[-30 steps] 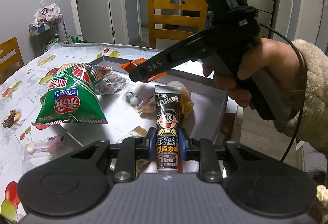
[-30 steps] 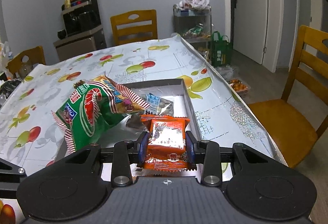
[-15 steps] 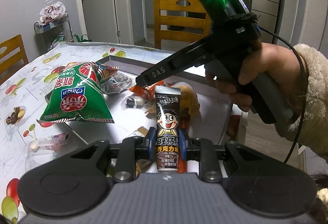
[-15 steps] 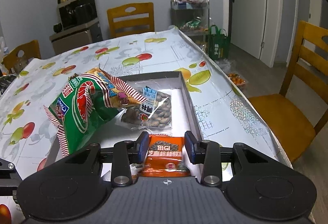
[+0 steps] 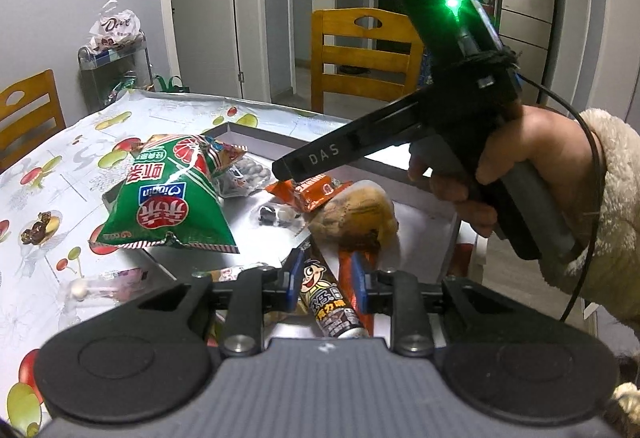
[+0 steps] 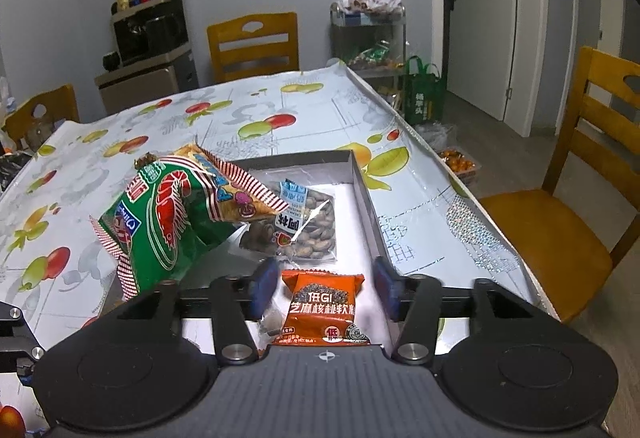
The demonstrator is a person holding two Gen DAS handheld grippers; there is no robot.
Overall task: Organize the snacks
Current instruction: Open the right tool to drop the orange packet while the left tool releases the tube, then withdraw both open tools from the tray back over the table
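A: What does the left gripper (image 5: 325, 278) have between its blue pads?

B: A brown stick pack with a cartoon face (image 5: 326, 294); the jaws have just been opening, and the pack now lies tilted between the pads with a gap at the right pad; I would call it let go, resting on the floor of the shallow box (image 5: 424, 238); just beside it lies a red-orange stick (image 5: 347, 270).

A: And the right gripper (image 6: 325, 288)?

B: Its jaws have just been opening as well; they stand wide, with clear space at both pads; the orange sesame-walnut packet (image 6: 323, 310) lies flat between them on the box floor, near the right wall (image 6: 362, 185), untouched.

A: What lies further out?

B: In the left wrist view, a yellowish wrapped bun (image 5: 356, 213) just past the stick pack; the person's right hand (image 5: 516, 153) grips the other tool above the box; a green prawn-cracker bag (image 6: 160, 222) leans over the left rim, half covering a clear pack of seeds (image 6: 308, 226); the box sits on a fruit-print tablecloth (image 6: 240, 109); wooden chairs (image 6: 254, 45) stand around the table.
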